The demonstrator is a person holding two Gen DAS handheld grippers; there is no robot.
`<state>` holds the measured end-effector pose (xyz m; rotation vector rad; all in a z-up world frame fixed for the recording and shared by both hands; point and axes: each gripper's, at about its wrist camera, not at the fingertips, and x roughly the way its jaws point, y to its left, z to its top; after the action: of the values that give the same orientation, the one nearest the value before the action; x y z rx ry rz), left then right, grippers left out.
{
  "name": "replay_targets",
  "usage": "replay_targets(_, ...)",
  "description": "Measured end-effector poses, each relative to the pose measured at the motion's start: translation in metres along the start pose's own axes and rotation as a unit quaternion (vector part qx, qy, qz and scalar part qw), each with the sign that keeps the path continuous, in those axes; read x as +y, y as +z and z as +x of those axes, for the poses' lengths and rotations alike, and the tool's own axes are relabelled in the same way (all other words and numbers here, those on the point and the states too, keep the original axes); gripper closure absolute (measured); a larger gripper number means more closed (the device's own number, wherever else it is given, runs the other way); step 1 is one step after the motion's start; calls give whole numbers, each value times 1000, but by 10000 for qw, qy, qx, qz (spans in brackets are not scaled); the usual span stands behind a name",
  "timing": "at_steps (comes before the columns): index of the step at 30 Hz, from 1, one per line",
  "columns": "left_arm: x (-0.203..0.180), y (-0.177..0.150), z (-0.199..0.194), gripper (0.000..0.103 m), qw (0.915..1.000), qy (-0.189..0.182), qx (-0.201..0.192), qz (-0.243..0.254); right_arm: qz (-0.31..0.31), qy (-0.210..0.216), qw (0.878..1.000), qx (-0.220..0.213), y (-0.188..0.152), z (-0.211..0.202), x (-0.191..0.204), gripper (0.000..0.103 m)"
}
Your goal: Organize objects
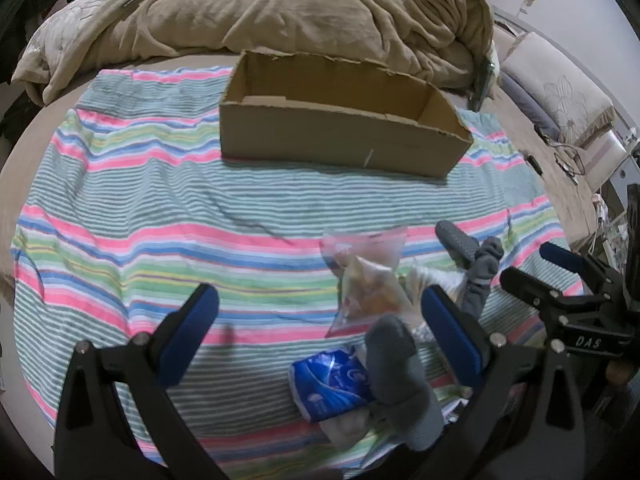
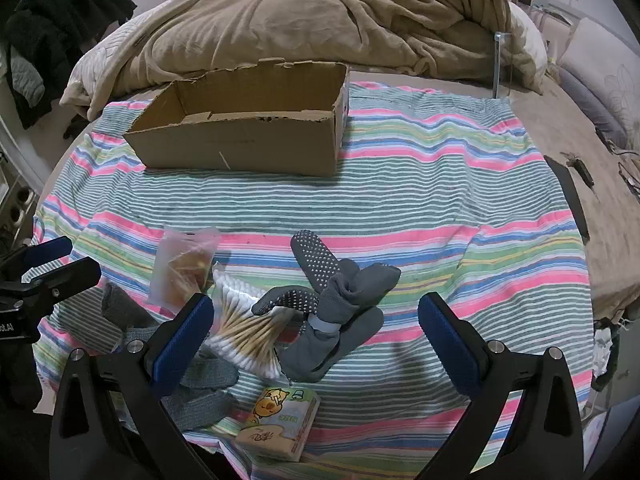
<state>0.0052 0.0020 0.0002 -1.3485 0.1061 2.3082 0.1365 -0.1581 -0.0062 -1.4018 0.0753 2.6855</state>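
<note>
An open cardboard box stands empty on the striped cloth at the far side. My left gripper is open above a blue tissue pack, a grey knitted sock and a clear snack bag. My right gripper is open above grey grip socks, a bag of cotton swabs and a yellow tissue pack. The snack bag lies to the left.
A crumpled tan duvet lies behind the box. Cables and small items lie on the bed at the right. Dark clothes hang at the far left. The right gripper shows in the left wrist view.
</note>
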Motion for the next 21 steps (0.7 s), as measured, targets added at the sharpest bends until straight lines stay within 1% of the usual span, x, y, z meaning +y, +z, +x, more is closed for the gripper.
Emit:
replay_targets(9,-4,1,1,1,9994,-180,67,274,283,-140,9995,26,-1,0,-2,0)
replay_targets(11,-4,1,1,1,9991,-226,89,339,600,-328,9977,44,-1,1,-3,0)
replay_targets(16,-4,0,1,1,9985,-309,112,444,744,-398,9964,54,-1,2,-3,0)
replay_targets(17,-5,1,1,1,9933,-673,224,909,764,-408,9962,59,-1,2,-4,0)
replay_targets(21,-6,0,3,1,9915,-751,270,1028,917,-496,9945,58,-1,2,-5,0)
